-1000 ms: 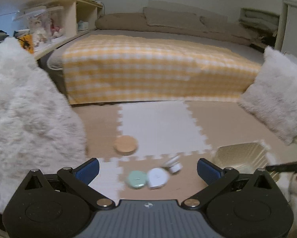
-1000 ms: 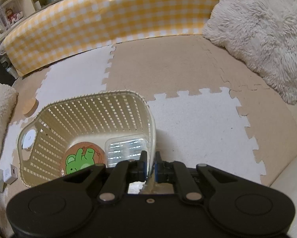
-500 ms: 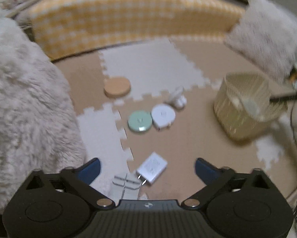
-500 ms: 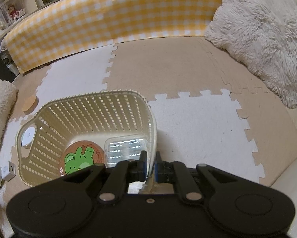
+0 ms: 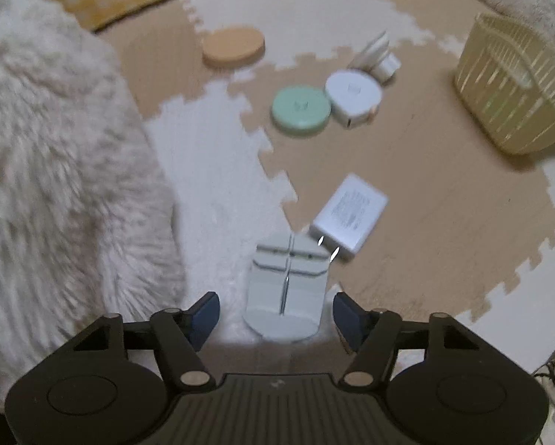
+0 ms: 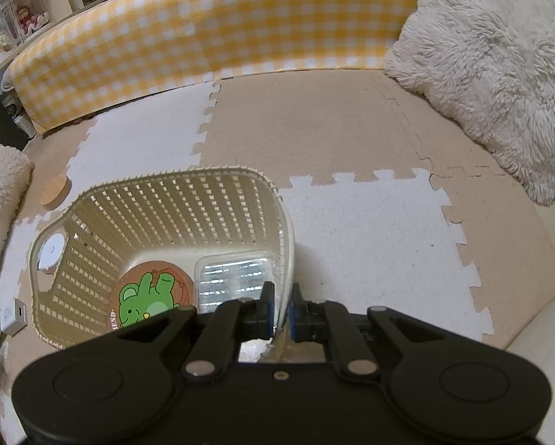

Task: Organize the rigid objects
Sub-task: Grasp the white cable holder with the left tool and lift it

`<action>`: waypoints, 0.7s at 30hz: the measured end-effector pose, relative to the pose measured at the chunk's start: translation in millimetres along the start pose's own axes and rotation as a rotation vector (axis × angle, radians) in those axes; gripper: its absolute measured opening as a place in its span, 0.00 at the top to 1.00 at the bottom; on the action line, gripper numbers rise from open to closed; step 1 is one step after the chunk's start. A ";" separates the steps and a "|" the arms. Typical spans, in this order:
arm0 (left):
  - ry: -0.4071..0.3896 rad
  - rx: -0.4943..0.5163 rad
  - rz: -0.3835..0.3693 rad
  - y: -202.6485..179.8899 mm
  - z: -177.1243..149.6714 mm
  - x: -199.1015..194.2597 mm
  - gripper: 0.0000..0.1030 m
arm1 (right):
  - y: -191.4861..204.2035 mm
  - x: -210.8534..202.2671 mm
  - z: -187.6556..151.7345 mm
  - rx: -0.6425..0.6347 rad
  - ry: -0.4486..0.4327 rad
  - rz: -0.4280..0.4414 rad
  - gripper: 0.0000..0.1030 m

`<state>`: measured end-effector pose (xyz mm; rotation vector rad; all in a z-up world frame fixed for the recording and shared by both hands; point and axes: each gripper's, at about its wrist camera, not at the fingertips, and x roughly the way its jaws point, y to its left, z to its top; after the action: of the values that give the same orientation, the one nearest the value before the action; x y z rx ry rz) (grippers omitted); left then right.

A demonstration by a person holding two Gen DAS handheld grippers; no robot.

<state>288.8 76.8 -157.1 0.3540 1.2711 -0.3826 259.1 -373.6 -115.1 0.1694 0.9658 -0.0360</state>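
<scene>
On mat: two discs | left tongs closing, unclenched, astride one case | right tongs clenched on basket

mint-green disc; yellow-checked cover

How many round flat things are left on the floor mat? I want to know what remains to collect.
3: a tan disc farthest away, a mint-green disc in the middle, and a white puck touching its right side. Others may be hidden.

Pale grey clip flat on mat, beside white charger
</scene>
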 end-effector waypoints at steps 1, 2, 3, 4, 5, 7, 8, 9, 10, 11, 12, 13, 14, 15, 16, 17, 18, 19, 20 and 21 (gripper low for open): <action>0.010 0.000 -0.003 0.3 0.9 1.9 0.35 | -0.1 0.0 0.0 0.000 0.000 0.001 0.92; 0.016 -0.002 -0.007 0.4 2.0 3.8 0.36 | 0.5 -0.1 0.0 0.001 0.000 0.000 0.92; 0.020 -0.007 -0.012 1.0 3.1 5.4 0.36 | 0.6 -0.2 0.0 0.001 0.000 0.001 0.92; 0.022 -0.011 -0.015 1.2 4.2 6.5 0.36 | 0.9 -0.2 -0.1 0.000 0.000 0.001 0.92; 0.025 -0.013 -0.015 1.1 5.8 7.7 0.36 | 1.0 -0.2 -0.1 0.000 0.000 0.000 0.92; 0.029 -0.019 -0.013 1.2 8.2 9.1 0.36 | 1.2 -0.2 0.0 0.000 0.001 0.000 0.92; 0.032 -0.021 -0.013 1.0 9.5 10.1 0.37 | 1.4 -0.2 -0.1 -0.001 0.001 0.000 0.92; 0.034 -0.023 -0.014 1.0 9.2 11.6 0.37 | 1.4 -0.3 -0.1 -0.001 0.001 0.000 0.92; 0.032 -0.025 -0.016 0.8 9.3 12.0 0.37 | 1.3 -0.3 -0.1 0.000 0.001 0.000 0.92; 0.027 -0.025 -0.018 1.1 9.7 12.7 0.38 | 1.4 -0.3 -0.1 0.000 0.001 0.000 0.92; 0.019 -0.025 -0.021 0.9 9.4 12.0 0.43 | 1.6 -0.2 -0.1 -0.001 0.001 -0.001 0.92; 0.020 -0.025 -0.025 0.9 10.3 12.8 0.45 | 1.6 -0.2 -0.2 -0.002 0.001 -0.001 0.92; 0.018 -0.022 -0.025 -0.1 10.3 12.1 0.50 | 1.7 -0.2 -0.3 -0.002 0.001 -0.001 0.92; 0.016 -0.019 -0.022 -1.4 10.4 10.9 0.50 | 1.9 -0.1 -0.4 -0.003 0.001 -0.002 0.92; 0.017 -0.019 -0.022 -1.6 11.1 11.7 0.50 | 2.2 -0.1 -0.5 -0.004 0.001 -0.002 0.92; 0.017 -0.019 -0.023 -1.6 11.1 12.0 0.51 | 2.0 -0.2 -0.7 -0.003 0.001 -0.002 0.92; 0.013 -0.022 -0.026 -1.6 10.6 10.7 0.51 | 1.9 0.0 -0.7 -0.003 0.001 -0.001 0.92; 0.010 -0.028 -0.028 -1.7 11.2 8.4 0.51 | 1.9 -0.1 -0.7 -0.001 0.002 -0.001 0.92; 0.002 -0.039 -0.030 -1.0 12.9 5.6 0.51 | 1.9 -0.1 -0.8 -0.001 0.002 0.000 0.92; -0.007 -0.050 -0.032 -0.5 13.6 2.3 0.51 | 2.2 -0.4 -0.8 -0.002 0.002 -0.001 0.92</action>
<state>300.8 69.9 -155.9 0.2896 1.2787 -0.3780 258.4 -371.3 -114.9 0.1669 0.9679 -0.0356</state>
